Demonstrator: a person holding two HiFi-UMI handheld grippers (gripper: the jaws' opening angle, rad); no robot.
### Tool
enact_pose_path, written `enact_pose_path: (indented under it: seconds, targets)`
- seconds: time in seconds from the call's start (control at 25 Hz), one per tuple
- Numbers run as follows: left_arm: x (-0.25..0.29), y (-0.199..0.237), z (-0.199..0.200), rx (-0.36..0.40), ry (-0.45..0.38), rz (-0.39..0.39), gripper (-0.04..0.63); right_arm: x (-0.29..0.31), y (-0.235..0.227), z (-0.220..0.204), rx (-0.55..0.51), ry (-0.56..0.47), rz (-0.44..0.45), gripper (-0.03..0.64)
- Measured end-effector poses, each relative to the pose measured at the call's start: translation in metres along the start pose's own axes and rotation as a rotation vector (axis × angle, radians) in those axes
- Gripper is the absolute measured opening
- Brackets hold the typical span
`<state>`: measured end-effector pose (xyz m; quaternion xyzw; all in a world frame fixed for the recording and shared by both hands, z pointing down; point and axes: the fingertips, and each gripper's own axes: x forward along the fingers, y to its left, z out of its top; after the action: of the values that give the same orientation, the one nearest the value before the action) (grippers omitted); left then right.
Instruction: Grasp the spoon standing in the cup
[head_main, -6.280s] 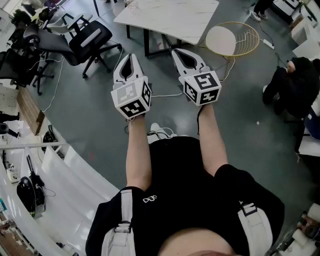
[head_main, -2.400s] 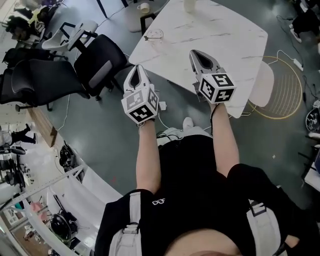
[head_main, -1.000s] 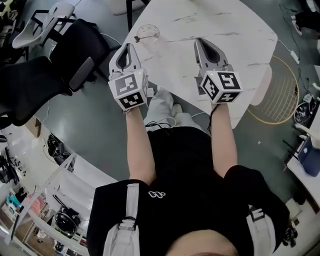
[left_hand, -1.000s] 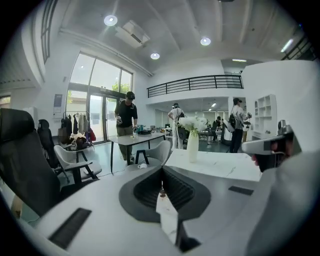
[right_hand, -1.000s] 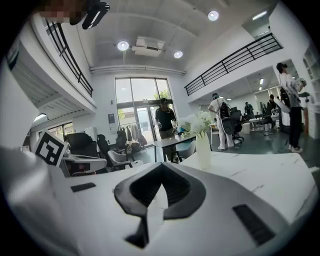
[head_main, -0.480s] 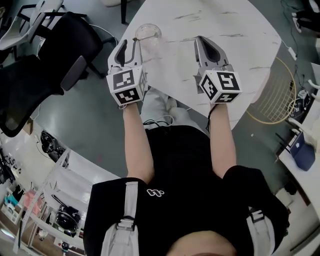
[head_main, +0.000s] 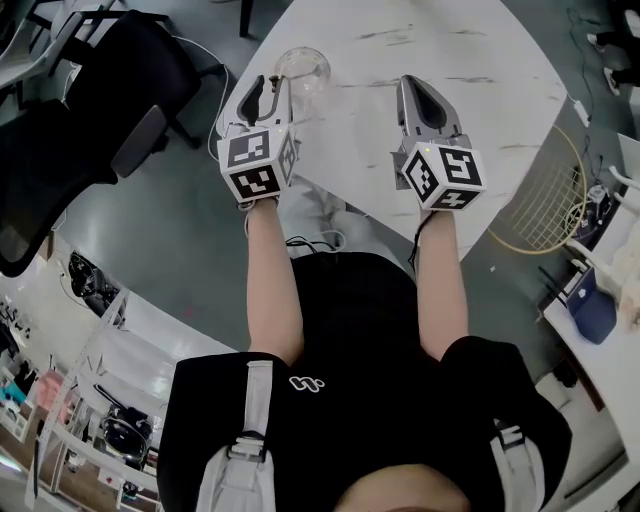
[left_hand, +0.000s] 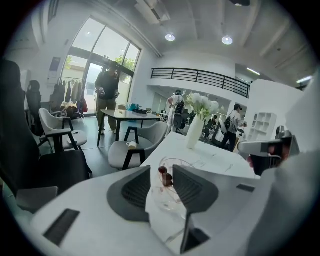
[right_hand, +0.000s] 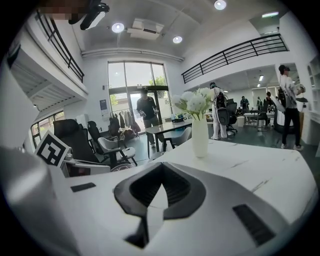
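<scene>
One spoon (left_hand: 165, 175) stands in one glass cup (head_main: 326, 68) on one table (head_main: 450, 40).

- No word, number or brand name can be read in any view.
- My left gripper (head_main: 268, 86) carries a marker cube (head_main: 260, 165). Its faces show black-and-white square code patterns, no letters.
- My right gripper (head_main: 415, 85) carries a second marker cube (head_main: 440, 175) with the same kind of patterns, no letters.
- The right gripper view catches one coded square (right_hand: 52, 147) at its left edge.
- My black shirt (head_main: 360, 330) bears a small white logo (head_main: 308, 384), too small to read.
</scene>
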<state>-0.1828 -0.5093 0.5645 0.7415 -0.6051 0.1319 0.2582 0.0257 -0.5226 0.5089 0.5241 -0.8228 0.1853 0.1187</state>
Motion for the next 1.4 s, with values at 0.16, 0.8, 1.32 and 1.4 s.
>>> enact_pose_path:
  seconds: [0.16,0.8,1.32,1.4]
  targets:
    - [0.002,-0.001,-0.001,0.004,0.002,-0.001,0.118,0.002,0.000,-0.003,0.006,0.007,-0.006,0.006]
    - [-0.020,-0.020,0.035,-0.064,-0.114,-0.059,0.063,-0.021,-0.006,0.010,0.007,-0.036,-0.026,0.006]
    - [-0.080,-0.051,0.079,-0.051,-0.256,-0.073,0.061,-0.064,0.008,0.051,0.017,-0.180,0.042,0.006]
    - [-0.091,-0.058,0.088,-0.039,-0.284,-0.071,0.061,-0.073,0.012,0.057,0.016,-0.210,0.057,0.006]
